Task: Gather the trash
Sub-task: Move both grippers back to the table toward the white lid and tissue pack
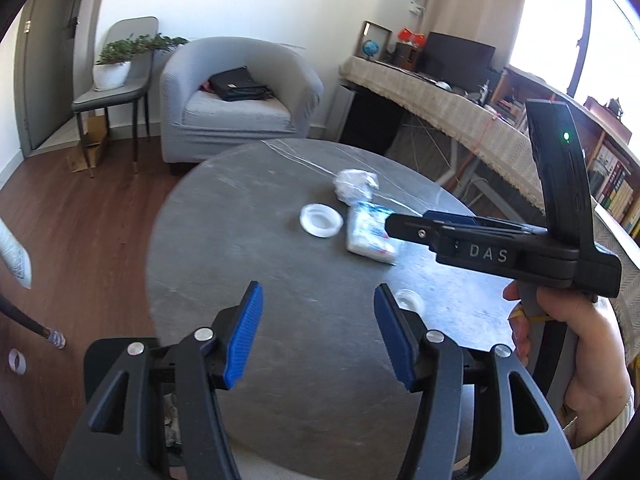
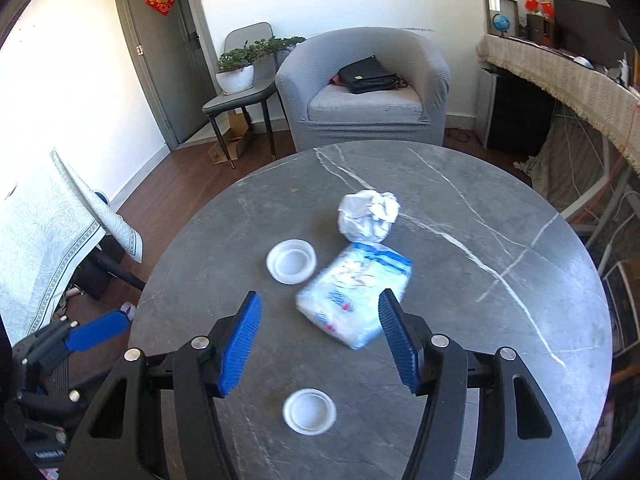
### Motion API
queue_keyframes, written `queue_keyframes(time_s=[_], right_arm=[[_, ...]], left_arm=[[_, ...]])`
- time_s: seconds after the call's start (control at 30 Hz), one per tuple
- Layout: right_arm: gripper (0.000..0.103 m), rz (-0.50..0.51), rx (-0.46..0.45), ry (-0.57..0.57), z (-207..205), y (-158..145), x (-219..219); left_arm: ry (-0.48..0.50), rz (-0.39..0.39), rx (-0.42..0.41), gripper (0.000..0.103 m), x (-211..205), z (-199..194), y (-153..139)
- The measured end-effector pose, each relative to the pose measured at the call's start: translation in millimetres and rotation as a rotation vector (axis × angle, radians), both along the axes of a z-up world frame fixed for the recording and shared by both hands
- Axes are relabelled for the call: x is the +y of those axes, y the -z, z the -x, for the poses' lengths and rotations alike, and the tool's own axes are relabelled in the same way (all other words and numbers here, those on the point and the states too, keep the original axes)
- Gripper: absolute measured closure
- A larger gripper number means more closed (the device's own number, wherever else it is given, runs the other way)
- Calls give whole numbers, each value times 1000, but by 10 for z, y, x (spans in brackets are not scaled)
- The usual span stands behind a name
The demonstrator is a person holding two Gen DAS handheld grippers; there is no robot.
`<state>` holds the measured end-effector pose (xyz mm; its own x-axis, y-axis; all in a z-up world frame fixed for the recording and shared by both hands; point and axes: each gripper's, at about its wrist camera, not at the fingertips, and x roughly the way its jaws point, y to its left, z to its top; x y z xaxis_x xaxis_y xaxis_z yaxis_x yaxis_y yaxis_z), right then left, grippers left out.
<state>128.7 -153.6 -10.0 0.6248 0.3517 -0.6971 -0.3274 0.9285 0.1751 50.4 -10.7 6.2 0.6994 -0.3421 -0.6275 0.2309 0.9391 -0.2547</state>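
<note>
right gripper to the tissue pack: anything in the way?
Nothing visible. The right gripper is open above the table, and the tissue pack lies just ahead of its fingertips on bare tabletop. One white lid sits left of the pack, another lid below the jaws, neither between.

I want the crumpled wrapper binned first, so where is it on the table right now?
In the right wrist view the crumpled wrapper lies near the middle of the round table, just beyond the tissue pack, to the right of the farther white lid.

Round table (image 2: 500, 208): lids, pkt, paper wad.
</note>
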Motion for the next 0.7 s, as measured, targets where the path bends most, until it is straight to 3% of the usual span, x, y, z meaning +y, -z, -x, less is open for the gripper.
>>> queue_keyframes(time_s=[0.4,0.7], right_arm=[[42,-51,40,37,9,53,-468],[42,-57,56,50,22,100,-623]], left_arm=[[101,-73,71,43,-745,-140,307],[77,-107,73,46,-908,-270,391]])
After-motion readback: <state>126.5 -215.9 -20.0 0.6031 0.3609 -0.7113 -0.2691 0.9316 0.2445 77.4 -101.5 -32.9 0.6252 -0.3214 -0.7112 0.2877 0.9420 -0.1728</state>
